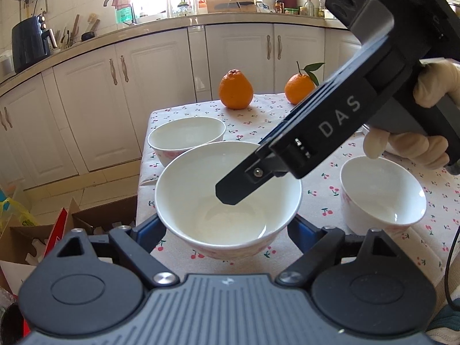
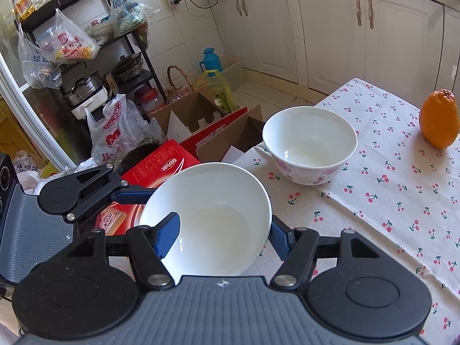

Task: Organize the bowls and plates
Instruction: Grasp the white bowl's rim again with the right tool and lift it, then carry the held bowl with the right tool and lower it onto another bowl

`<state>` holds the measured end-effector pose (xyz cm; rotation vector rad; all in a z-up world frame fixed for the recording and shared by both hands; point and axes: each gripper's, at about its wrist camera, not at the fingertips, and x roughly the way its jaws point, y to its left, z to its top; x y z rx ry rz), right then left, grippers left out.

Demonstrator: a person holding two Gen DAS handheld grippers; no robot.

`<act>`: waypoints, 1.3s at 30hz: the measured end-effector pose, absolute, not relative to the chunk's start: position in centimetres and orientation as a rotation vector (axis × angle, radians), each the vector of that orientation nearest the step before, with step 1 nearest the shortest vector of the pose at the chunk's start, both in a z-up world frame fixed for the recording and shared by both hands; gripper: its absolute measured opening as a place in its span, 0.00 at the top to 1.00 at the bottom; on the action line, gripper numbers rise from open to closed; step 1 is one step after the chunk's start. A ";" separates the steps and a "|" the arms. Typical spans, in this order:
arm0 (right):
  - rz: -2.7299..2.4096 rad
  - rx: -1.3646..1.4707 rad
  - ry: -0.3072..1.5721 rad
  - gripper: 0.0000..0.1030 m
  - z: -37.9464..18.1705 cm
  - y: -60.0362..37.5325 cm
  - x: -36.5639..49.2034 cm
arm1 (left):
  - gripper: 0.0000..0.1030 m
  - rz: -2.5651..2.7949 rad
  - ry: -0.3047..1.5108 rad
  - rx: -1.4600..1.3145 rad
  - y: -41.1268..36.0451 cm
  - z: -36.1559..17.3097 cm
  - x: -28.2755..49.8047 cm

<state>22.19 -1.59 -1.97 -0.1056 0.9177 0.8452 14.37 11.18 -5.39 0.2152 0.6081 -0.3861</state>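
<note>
Left gripper clamped across the outside of a white bowl, lifted above the cherry-print tablecloth. Right gripper pinching that bowl's wall, 1 blue finger inside, 1 outside. 2 more white bowls resting on the cloth; 2 oranges behind.

A white ceramic bowl with pink flowers outside sits between the left gripper's fingers, above the cherry-print tablecloth. A second such bowl stands behind-left, a third right. Two oranges rest at the far edge.
</note>
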 end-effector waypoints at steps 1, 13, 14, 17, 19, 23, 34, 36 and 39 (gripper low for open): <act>0.848 -0.104 0.914 0.30 -1.8 -1.7 21.8 | 0.12 -0.387 0.610 0.216 11.1 -5.2 14.1; 0.868 -0.106 0.889 0.30 -0.7 -4.1 17.4 | 0.12 -0.407 0.623 0.234 9.3 -3.9 10.5; 0.868 -0.106 0.887 0.30 -0.6 -4.3 17.0 | 0.12 -0.410 0.624 0.234 9.1 -3.7 10.2; 0.867 -0.109 0.874 0.30 -0.3 -5.0 15.9 | 0.12 -0.417 0.621 0.246 8.5 -3.3 9.5; 0.866 -0.106 0.865 0.30 0.0 -5.6 15.3 | 0.12 -0.421 0.619 0.256 7.8 -3.0 9.0; 0.856 -0.107 0.852 0.30 0.6 -7.0 14.1 | 0.12 -0.441 0.616 0.263 6.7 -2.5 8.3; 0.776 -0.092 0.814 0.30 1.8 -11.9 11.9 | 0.12 -0.528 0.579 0.294 2.4 -1.8 7.8; 0.758 -0.086 0.815 0.30 1.7 -12.9 11.6 | 0.12 -0.547 0.577 0.300 1.8 -1.9 7.9; 0.730 -0.083 0.823 0.30 1.6 -14.0 11.5 | 0.12 -0.574 0.576 0.301 0.9 -2.2 8.2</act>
